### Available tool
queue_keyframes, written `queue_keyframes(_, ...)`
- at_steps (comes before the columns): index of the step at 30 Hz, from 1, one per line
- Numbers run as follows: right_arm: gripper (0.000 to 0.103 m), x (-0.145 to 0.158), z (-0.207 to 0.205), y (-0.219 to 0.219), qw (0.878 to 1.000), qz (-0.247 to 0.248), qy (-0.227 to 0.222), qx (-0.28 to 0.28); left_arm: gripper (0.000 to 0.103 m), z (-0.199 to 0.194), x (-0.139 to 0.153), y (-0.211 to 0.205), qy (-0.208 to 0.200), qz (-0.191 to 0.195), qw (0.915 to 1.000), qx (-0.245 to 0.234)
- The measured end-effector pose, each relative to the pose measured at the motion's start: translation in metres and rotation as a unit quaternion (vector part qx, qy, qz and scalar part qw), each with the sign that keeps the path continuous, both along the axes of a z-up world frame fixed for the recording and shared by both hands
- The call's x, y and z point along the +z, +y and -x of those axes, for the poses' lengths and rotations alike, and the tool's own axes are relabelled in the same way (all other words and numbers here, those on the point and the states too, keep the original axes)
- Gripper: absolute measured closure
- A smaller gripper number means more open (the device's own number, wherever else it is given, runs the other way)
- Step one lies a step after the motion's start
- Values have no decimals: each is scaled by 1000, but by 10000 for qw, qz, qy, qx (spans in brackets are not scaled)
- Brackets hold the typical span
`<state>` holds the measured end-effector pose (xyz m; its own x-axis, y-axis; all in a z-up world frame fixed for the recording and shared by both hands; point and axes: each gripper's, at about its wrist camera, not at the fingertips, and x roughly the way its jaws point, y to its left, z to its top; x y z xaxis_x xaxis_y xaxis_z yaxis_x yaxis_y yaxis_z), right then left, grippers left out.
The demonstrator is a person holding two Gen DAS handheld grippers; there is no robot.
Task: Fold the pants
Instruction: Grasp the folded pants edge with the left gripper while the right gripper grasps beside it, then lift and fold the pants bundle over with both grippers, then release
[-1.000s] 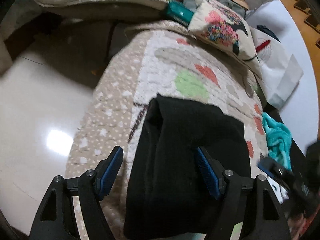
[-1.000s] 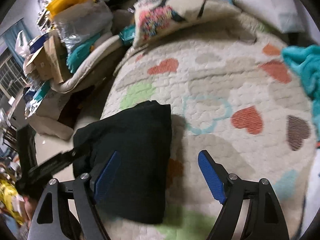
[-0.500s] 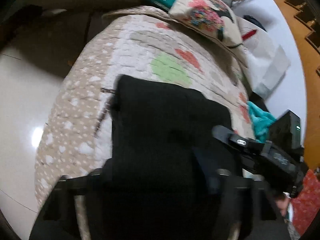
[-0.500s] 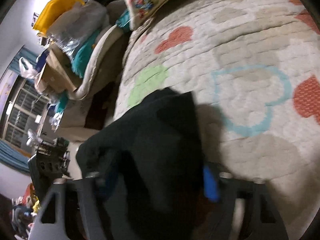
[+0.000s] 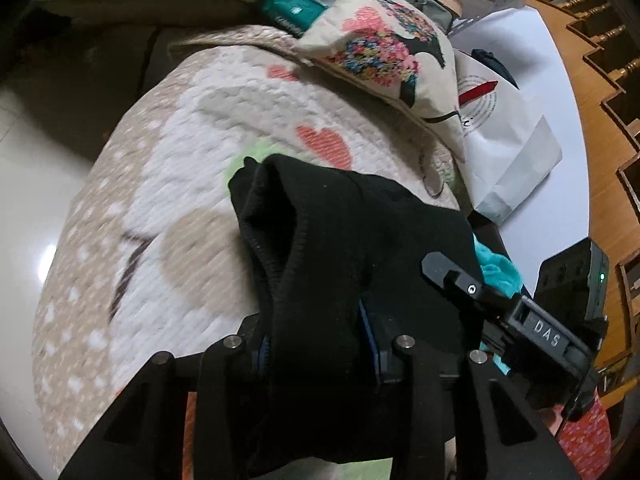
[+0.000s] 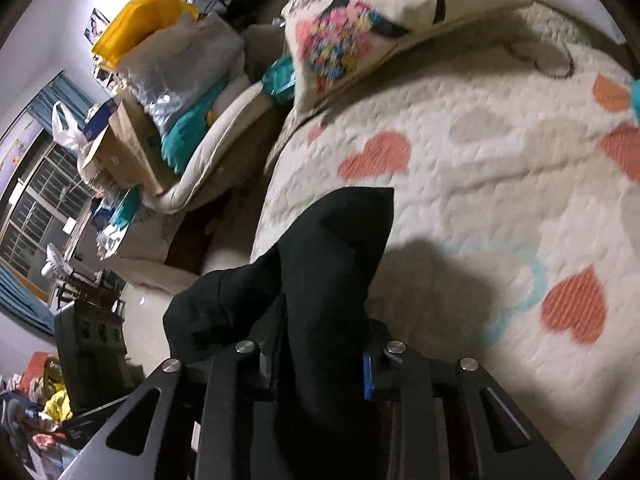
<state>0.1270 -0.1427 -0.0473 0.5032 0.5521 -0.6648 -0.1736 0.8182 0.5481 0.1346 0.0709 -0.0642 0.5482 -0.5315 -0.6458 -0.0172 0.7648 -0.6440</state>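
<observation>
The folded black pants (image 5: 344, 240) are lifted off the heart-patterned quilt (image 5: 192, 152). My left gripper (image 5: 316, 340) is shut on the near edge of the pants, its blue pads mostly hidden by the cloth. My right gripper (image 6: 320, 360) is shut on the same pants (image 6: 332, 248) from the other side, and its black body (image 5: 500, 308) shows at the right of the left wrist view. The pants hang bunched between the two grippers, with the far corner sticking forward above the quilt.
A floral cushion (image 5: 384, 48) and a white paper bag (image 5: 508, 136) lie at the far side of the quilt. A teal cloth (image 5: 496, 268) lies at the right. Boxes and bags (image 6: 160, 92) are piled to the left beyond the quilt's edge (image 6: 272, 184).
Both grippers were open over the flat folded pants. They moved in, shut on the near edge and lifted the pants off the quilt.
</observation>
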Motion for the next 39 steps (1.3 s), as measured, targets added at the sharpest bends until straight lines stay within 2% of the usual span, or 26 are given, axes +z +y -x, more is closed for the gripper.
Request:
queue_keyframes(4, 73, 1, -17, -20, 9996, 26, -37, -291, 68, -26, 1, -22, -97, -246, 9995, -180)
queue_keyframes(9, 72, -13, -37, -42, 9985, 76, 51, -536, 63, -58, -21, -38, 94, -348, 9988, -317)
queue_keyframes(11, 66, -29, -44, -47, 9974, 324, 210, -611, 60, -64, -31, -36, 172, -372, 9988, -284)
queue_keyframes(13, 59, -42, -45, -51, 9959, 445, 296, -726, 55, -66, -36, -33, 192, -180, 9992, -307)
queue_keyframes(15, 46, -49, -45, -56, 9947, 470, 335, -855, 55, -70, -38, -26, 194, 75, 9993, -309)
queue_keyframes(16, 45, -50, -45, -57, 9945, 450, 360, -878, 55, -70, -37, -24, 189, 155, 9993, -300)
queue_keyframes(19, 43, -48, -42, -57, 9943, 511, 313, -877, 49, -76, -33, -8, 150, 501, 9986, -81)
queue_keyframes(24, 38, -42, -26, -57, 9930, 605, 214, -994, 46, -85, -44, 1, 460, 441, 9978, 162)
queue_keyframes(29, 29, -51, -10, -67, 9885, 547, 400, -1351, 40, -90, -51, 9, 598, 895, 9940, 209)
queue_keyframes(33, 28, -43, 6, -74, 9859, 639, 362, -1502, 38, -87, -50, 22, 735, 1270, 9886, 351)
queue_keyframes(36, 28, -26, 30, -72, 9848, 882, 139, -1487, 38, -76, -32, 29, 577, 959, 9927, 448)
queue_keyframes(38, 28, -19, 47, -70, 9843, 946, 77, -1490, 38, -63, -15, 29, 342, 476, 9970, 495)
queue_keyframes(39, 28, -17, 56, -69, 9842, 952, 66, -1492, 38, -52, -5, 27, 160, 98, 9985, 522)
